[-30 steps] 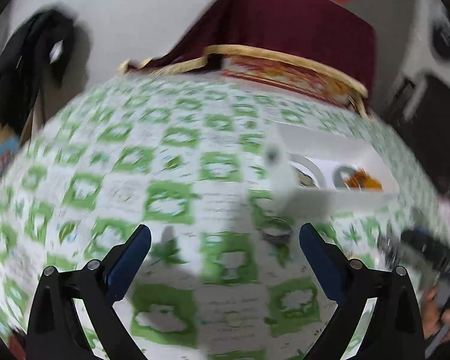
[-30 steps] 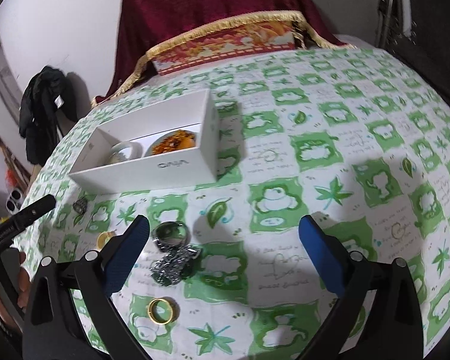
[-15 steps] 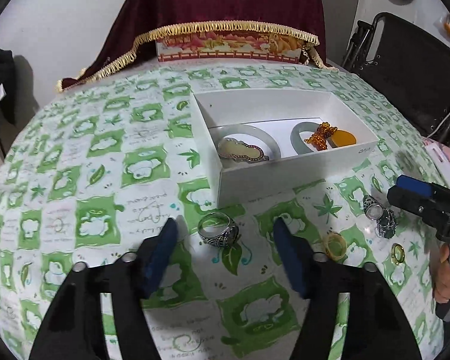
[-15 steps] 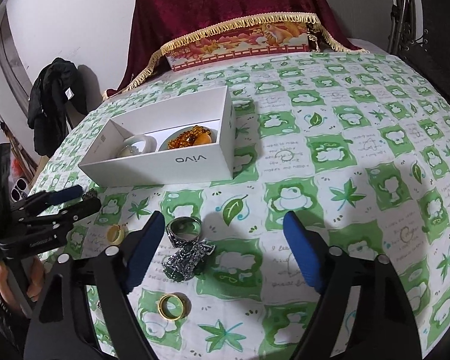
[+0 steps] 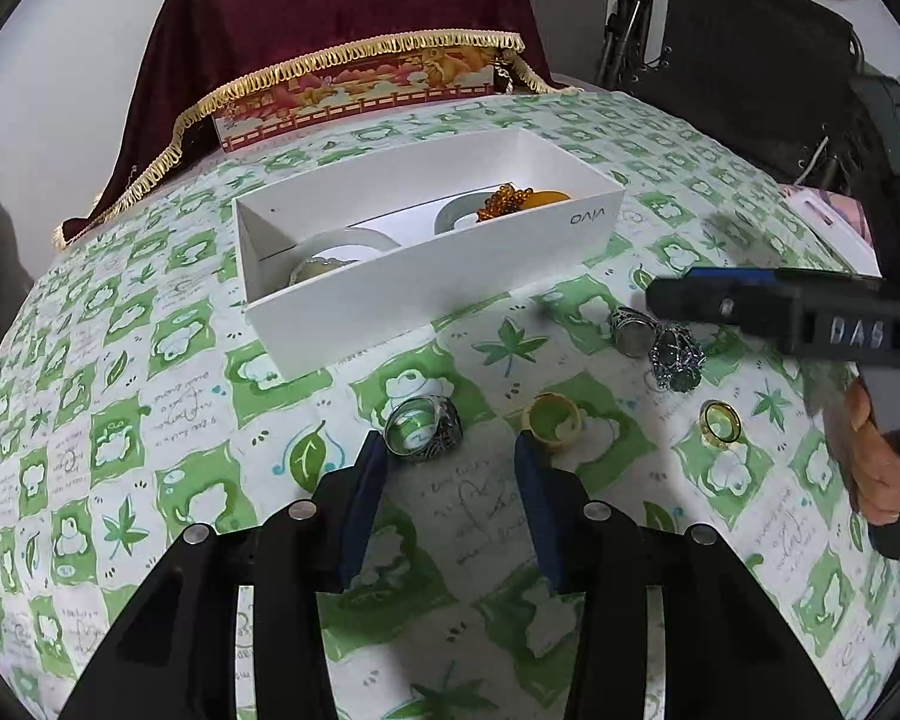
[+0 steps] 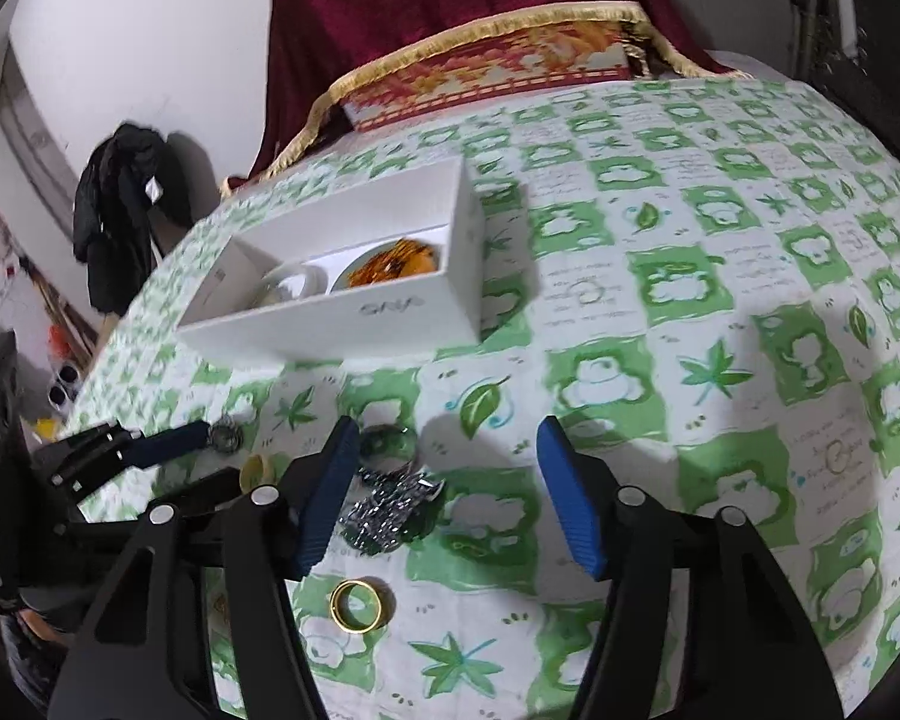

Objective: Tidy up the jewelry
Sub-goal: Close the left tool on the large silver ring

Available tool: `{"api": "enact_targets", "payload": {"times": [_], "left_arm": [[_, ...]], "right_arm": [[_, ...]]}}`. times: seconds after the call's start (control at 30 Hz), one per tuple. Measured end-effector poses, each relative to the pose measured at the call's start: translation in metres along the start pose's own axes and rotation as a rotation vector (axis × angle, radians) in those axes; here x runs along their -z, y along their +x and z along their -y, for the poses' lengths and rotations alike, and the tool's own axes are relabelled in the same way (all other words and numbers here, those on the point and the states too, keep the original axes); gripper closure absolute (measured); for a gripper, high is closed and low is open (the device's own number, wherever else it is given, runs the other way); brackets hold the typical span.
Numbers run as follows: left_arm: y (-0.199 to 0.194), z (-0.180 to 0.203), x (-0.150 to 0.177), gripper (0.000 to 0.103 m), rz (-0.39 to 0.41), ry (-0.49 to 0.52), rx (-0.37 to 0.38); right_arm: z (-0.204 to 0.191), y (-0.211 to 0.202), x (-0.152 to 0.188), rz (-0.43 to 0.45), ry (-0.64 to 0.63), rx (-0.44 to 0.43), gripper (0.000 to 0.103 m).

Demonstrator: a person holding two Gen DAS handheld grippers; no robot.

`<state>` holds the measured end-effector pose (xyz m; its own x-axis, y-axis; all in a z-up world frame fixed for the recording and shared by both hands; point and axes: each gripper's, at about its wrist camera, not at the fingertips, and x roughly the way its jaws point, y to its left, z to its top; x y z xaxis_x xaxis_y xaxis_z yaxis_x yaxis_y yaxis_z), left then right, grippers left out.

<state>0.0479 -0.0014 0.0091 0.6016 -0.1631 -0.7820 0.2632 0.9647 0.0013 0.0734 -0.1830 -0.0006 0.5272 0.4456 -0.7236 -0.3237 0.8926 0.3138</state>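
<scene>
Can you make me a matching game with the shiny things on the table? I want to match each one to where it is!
Things:
1. silver ring
2. gold ring
3. orange beads
4. white box

Places:
A. inside the box
B. just ahead of the left gripper
C. on the green cloth, beyond the rings
D. near edge of the table, in front of the right gripper

Pairs: 1-B, 2-D, 3-A, 4-C

A maroon fringed cloth hangs behind the green-checked tablecloth.
</scene>
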Motion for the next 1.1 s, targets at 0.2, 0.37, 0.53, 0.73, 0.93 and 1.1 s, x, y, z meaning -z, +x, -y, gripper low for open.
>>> {"api": "enact_targets", "payload": {"times": [0.2, 0.37, 0.53, 0.73, 0.93, 1.1], "left_arm": [[-0.002, -0.008, 0.001, 0.051, 0.005, -0.051, 0.013], [0.002, -0.015, -0.005, 0.049, 0.005, -0.076, 0.017], [0.004, -0.016, -0.009, 0.05, 0.005, -0.084, 0.021], [0.002, -0.01, -0.006, 0.067, 0.007, -0.059, 0.037], [0.002, -0.005, -0.005, 0.068, 0.006, -0.049, 0.037], [0.003, -0.006, -0.006, 0.067, 0.004, -0.053, 0.03]], "right_arm": [[-0.005, 0.0, 0.002, 0.006, -0.026, 0.012, 0.043], [0.003, 0.0, -0.001, 0.003, 0.023, -0.013, 0.043], [0.011, 0.0, -0.003, -0.007, 0.08, -0.076, 0.042], [0.005, 0.001, -0.002, -0.01, 0.045, -0.063, 0.042], [-0.026, 0.008, 0.004, -0.017, -0.129, 0.045, 0.055], [-0.039, 0.014, 0.008, -0.037, -0.204, 0.088, 0.063]]}}
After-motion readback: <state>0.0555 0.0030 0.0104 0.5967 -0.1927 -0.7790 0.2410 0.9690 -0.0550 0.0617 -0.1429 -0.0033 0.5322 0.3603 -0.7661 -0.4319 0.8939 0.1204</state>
